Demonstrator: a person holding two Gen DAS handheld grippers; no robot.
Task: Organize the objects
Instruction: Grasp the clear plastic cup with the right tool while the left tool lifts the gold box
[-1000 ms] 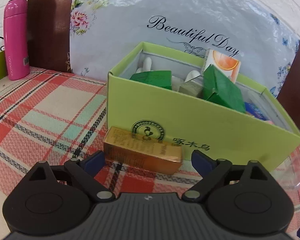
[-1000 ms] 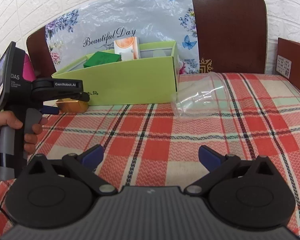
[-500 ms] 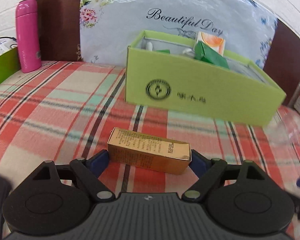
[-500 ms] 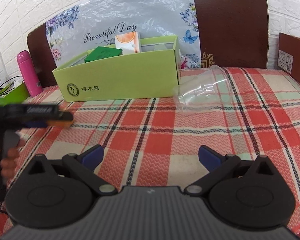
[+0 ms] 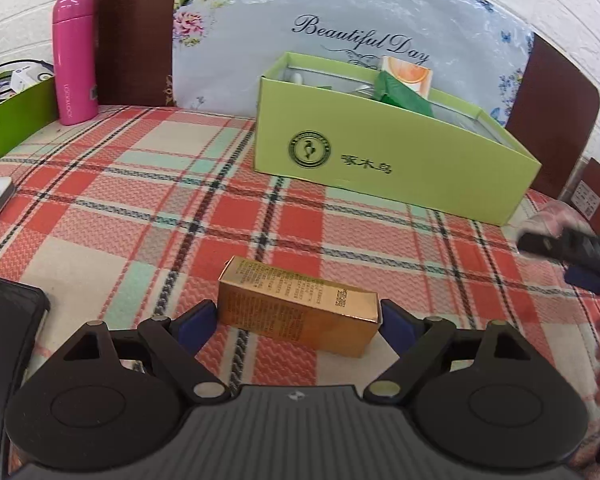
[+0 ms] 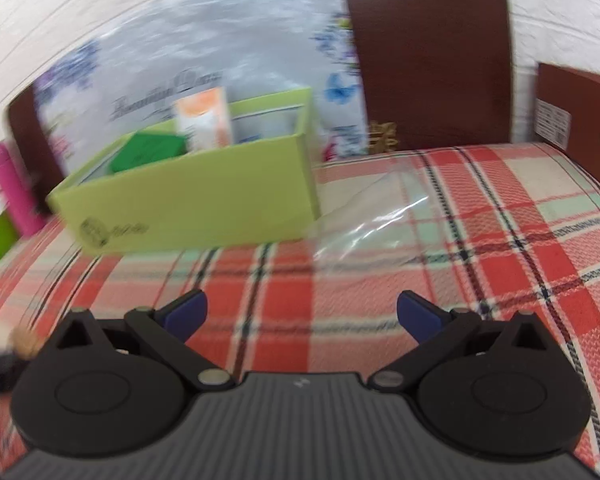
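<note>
Gold carton [image 5: 300,307] sits crosswise between the left gripper [image 5: 298,320] fingers, which press on both its ends, likely so it can be carried to the green box [image 5: 380,160] well ahead of them. Right gripper [image 6: 302,314] fingers spread wide, empty, clear plastic cup [image 6: 380,216] lying ahead.

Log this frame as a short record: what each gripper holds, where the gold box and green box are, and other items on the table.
left gripper: jaws shut on the gold box, held lengthwise between them
right gripper: jaws open, nothing between them
green box: on the plaid cloth, beyond the gold box, open top, already holds cartons
clear bag: flat on the cloth by the green box's end
pink bottle: upright, far left
view quality: right wrist view blurred
</note>
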